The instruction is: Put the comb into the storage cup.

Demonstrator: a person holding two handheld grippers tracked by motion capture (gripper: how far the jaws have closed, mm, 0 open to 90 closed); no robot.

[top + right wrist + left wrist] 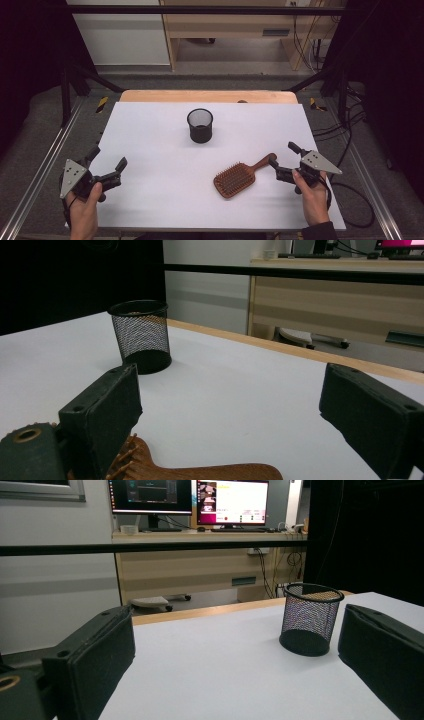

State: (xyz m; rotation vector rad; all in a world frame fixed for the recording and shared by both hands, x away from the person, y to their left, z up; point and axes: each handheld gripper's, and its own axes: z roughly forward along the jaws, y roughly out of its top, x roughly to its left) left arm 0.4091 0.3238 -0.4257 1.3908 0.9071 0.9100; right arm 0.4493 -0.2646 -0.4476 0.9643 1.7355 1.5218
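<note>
A brown wooden paddle hairbrush point(237, 177) lies bristles up on the white table, its handle point(210, 472) pointing toward my right gripper. A black mesh cup point(200, 125) stands upright at the table's middle back, and it is also in the left gripper view as the mesh cup point(310, 619) and the right gripper view as the mesh cup point(141, 336). My right gripper point(284, 156) is open at the right, its jaws just beyond the handle's tip with nothing between them. At the front left my left gripper point(107, 157) stands open and empty, low over the table.
The white table point(165, 150) has a wooden strip point(207, 96) along its far edge. Metal rails run down both sides, and cables lie on the floor at the right. Beyond the table stand a wooden desk point(200, 565) and monitors point(232, 502).
</note>
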